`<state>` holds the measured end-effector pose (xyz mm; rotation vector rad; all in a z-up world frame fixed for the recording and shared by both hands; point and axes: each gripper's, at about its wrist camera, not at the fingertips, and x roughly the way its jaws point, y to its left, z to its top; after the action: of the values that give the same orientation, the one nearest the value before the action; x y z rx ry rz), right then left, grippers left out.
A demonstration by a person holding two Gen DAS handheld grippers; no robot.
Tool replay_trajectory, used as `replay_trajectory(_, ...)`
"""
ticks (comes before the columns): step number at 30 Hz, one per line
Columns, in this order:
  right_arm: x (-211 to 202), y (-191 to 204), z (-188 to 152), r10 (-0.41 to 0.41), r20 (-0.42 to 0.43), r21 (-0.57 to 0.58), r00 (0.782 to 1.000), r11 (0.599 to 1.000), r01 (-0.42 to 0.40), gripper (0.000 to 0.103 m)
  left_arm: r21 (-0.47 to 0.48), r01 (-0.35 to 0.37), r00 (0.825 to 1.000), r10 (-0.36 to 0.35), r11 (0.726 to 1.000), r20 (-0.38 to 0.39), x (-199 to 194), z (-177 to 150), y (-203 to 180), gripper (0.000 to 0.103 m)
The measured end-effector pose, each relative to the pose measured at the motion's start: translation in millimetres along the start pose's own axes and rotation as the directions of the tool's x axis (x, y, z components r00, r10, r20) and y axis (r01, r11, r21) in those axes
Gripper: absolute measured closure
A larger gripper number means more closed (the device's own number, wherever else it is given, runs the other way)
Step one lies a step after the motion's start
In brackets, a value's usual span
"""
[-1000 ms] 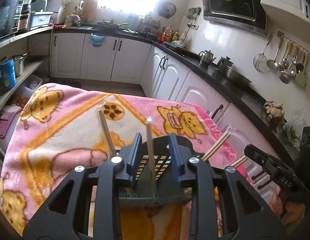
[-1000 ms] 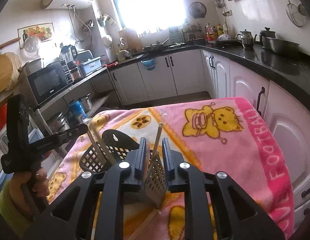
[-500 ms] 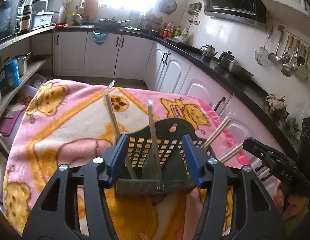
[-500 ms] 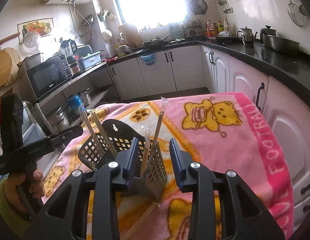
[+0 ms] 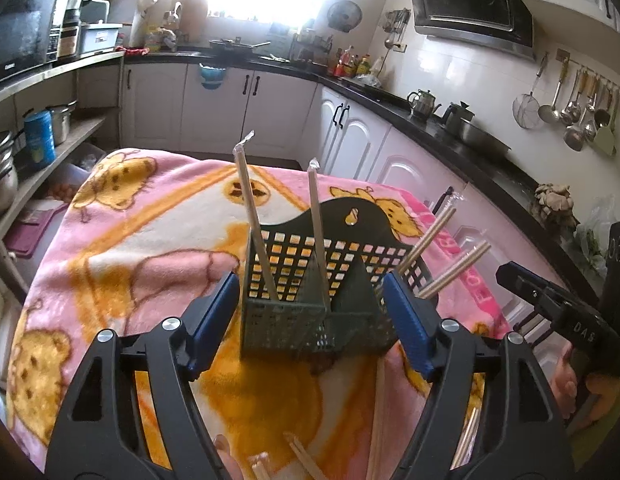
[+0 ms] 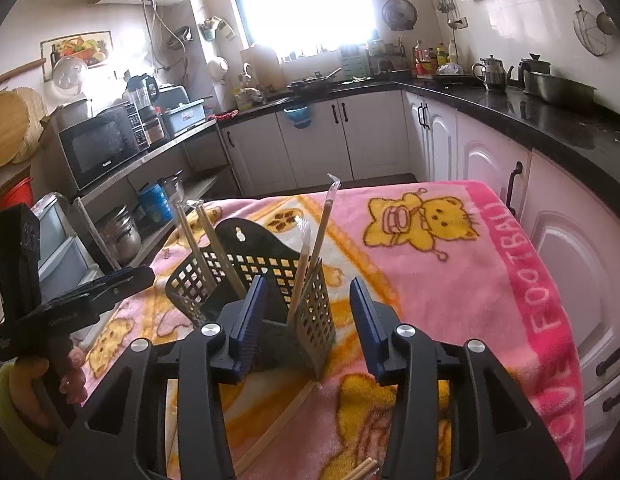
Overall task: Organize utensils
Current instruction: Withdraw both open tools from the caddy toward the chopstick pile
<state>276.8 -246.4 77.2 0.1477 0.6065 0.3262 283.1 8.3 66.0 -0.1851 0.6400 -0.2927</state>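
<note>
While the black utensil basket [image 5: 318, 280] is stood upright on the pink blanket [image 5: 122, 240] covering the desk, both tongs are held released around it, gripping nothing. The left tongs [image 5: 310, 320] are spread at either side of its near wall; the right tongs [image 6: 306, 320] are parted before its corner. Wrapped chopsticks [image 5: 254, 216] are leaned inside at 12 o'clock, loose chopsticks [image 5: 378, 412] are lain at 6 o'clock
</note>
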Motion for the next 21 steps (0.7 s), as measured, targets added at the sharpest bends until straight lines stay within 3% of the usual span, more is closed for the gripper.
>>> replay_trajectory(7, -15.2, 5.9, -11.4, 0.000, 0.002, -0.013, 1.000, 1.000, 0.000, 0.054, 0.010, -0.009, 1.000, 0.008, 1.000, 0.008, -17.0, -17.8, -3.1, 0.020)
replay_trajectory(21, -41.1, 16.3, -43.1, 0.012, -0.008, -0.021, 1.000, 1.000, -0.012, 0.053, -0.018, -0.030, 0.999, 0.030, 0.999, 0.020, -47.9, -54.1, 0.7, 0.014)
